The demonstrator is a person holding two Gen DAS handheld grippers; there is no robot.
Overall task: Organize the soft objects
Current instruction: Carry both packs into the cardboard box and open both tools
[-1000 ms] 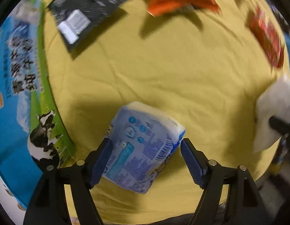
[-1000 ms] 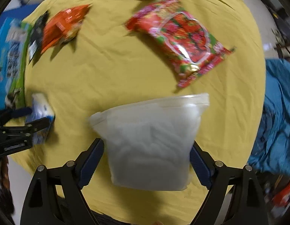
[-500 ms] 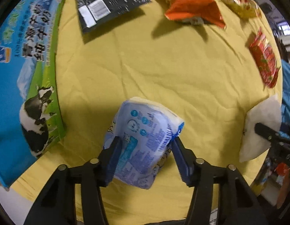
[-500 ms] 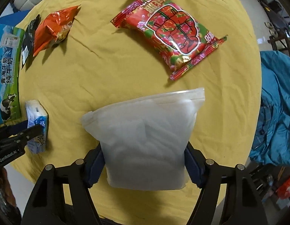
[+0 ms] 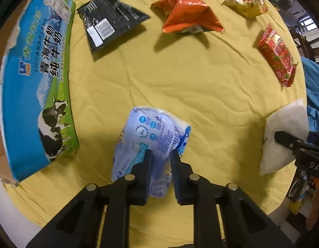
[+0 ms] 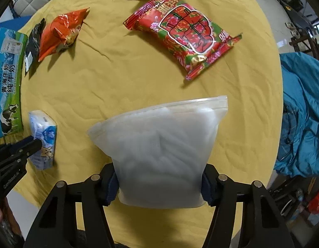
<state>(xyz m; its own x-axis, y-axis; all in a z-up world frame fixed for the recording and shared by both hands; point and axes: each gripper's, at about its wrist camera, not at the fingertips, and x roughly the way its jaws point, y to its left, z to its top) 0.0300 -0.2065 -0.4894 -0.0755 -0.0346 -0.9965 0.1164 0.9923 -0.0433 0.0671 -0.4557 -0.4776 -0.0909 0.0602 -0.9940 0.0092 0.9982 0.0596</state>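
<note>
Since a second ago left gripper (image 5: 160, 155) is being pinched onto tissue pack (image 5: 151, 138), right gripper (image 6: 159, 183) is being closed against frosted zip bag (image 6: 163, 155), both beside milk carton (image 5: 35, 78) printed 纯牛奶.

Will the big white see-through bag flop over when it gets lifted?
Probably a bit. The frosted zip bag looks soft and puffy, so its unsupported top likely sags. It seems light for its size. Its smooth plastic might slip between the closing right gripper pads.

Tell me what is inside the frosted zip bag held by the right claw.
Through the frosted zip bag only pale white, soft-looking folds or rolls show. The cloudy plastic hides what they are, and the right claw, closing on its sides, covers the bottom corners.
</note>
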